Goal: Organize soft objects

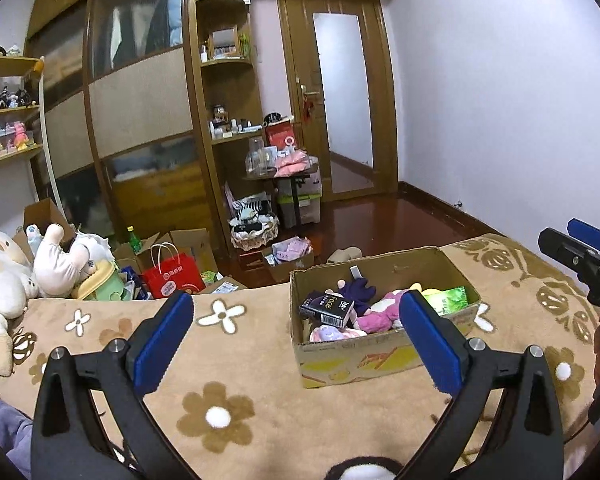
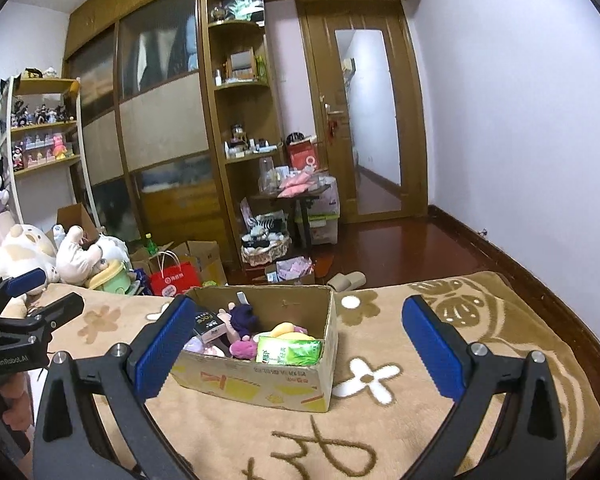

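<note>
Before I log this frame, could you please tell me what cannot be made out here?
- Cardboard box contents: lower layers hidden by the black tissue pack, green tissue pack and plush toys, both views.
- Black-and-white object: cut off by the bottom edge, left wrist view.
- Shelf figurines: too small to identify.

one cardboard box [image 2: 260, 380], two tissue packs [image 2: 290, 351] [image 1: 327, 311]

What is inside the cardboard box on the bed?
The cardboard box holds a green tissue pack, a black tissue pack, and purple, pink and yellow soft toys. Anything beneath them is hidden.
</note>
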`<move>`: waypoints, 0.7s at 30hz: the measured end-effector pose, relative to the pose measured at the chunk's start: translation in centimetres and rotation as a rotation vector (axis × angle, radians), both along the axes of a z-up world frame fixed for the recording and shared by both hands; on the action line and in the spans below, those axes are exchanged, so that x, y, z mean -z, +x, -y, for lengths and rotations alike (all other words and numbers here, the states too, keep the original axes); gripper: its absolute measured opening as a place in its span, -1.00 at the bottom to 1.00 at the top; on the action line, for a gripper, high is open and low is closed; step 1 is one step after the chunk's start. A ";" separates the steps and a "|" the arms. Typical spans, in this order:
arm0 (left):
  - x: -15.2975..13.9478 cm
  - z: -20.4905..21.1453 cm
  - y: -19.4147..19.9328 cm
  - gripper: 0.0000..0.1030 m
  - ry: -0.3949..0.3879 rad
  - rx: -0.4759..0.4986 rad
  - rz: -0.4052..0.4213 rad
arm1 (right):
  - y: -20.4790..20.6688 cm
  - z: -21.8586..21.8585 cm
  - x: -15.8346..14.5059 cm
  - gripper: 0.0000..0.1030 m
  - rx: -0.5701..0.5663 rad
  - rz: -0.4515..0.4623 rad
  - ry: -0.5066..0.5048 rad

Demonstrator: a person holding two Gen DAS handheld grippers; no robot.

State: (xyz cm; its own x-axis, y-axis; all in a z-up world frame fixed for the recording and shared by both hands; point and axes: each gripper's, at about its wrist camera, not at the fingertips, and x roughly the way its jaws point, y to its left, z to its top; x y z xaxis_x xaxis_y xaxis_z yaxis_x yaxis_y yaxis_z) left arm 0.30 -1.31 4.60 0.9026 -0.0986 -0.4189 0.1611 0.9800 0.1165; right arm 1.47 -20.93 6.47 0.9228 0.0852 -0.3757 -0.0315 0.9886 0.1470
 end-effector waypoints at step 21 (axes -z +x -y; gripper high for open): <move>0.2 -0.6 -2.4 0.97 -0.017 -0.023 0.022 | -3.5 -0.8 0.3 1.00 0.005 0.060 -0.028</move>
State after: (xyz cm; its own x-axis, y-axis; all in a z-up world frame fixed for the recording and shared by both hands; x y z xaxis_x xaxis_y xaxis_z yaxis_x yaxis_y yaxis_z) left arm -2.14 -0.70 4.42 0.9139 -0.0843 -0.3970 0.1358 0.9853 0.1035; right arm -2.07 -20.12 6.13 0.9440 0.0711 -0.3221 -0.0347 0.9925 0.1173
